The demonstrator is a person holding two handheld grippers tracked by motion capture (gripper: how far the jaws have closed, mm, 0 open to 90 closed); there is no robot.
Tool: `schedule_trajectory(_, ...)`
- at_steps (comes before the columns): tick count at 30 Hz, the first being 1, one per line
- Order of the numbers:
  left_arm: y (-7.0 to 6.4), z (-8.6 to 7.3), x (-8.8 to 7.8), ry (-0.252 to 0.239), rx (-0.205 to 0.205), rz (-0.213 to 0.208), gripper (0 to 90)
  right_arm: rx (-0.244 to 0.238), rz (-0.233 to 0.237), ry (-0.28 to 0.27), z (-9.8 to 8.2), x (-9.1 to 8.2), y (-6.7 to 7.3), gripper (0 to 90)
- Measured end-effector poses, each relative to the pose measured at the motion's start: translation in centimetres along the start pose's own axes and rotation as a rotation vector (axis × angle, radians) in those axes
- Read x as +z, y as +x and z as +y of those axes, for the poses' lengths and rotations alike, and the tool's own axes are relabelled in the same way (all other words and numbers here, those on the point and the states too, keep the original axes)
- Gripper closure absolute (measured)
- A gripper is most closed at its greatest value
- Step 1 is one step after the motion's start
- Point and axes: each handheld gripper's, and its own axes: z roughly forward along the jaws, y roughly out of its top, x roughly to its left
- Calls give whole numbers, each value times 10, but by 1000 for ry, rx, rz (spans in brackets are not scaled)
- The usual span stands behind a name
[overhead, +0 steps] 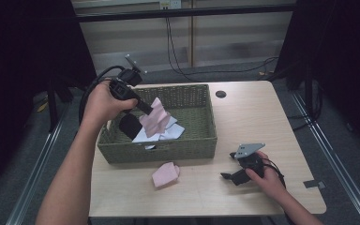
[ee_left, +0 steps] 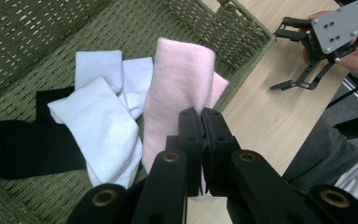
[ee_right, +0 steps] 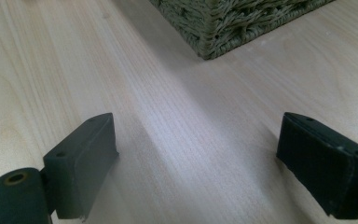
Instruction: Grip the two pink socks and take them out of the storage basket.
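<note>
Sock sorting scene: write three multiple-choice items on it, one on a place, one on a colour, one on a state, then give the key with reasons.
1. Where does the loose pink sock lie?
A. On the table in front of the basket
B. Inside the basket
C. On the floor

2. What colour is the sock held by the left gripper?
A. Black
B. White
C. Pink

3. How is the right gripper set?
A. Shut on a sock
B. Open, nothing between its jaws
C. Shut on the basket rim

Key:
1 A: the high view shows it on the bare table, just outside the front wall of the basket.
2 C: the left gripper view shows the held pink sock pinched above the white socks and black sock.
3 B: its jaws stand wide apart over bare wood.
</note>
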Motion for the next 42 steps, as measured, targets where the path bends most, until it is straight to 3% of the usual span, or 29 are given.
schedule_trajectory(13,-10,-5,-6,-10,24,-17,874,0,0,0,0,0,0,110)
schedule_trajectory(28,-29,-17,-4,-14,73,-45,871,0,0,0,0,0,0,109)
schedule_trajectory(33,-36,-23,-3,-8,82,-23,871,0,0,0,0,0,0,109)
schedule_trajectory(42,-47,-30,1,-13,99,-61,870,0,0,0,0,0,0,109)
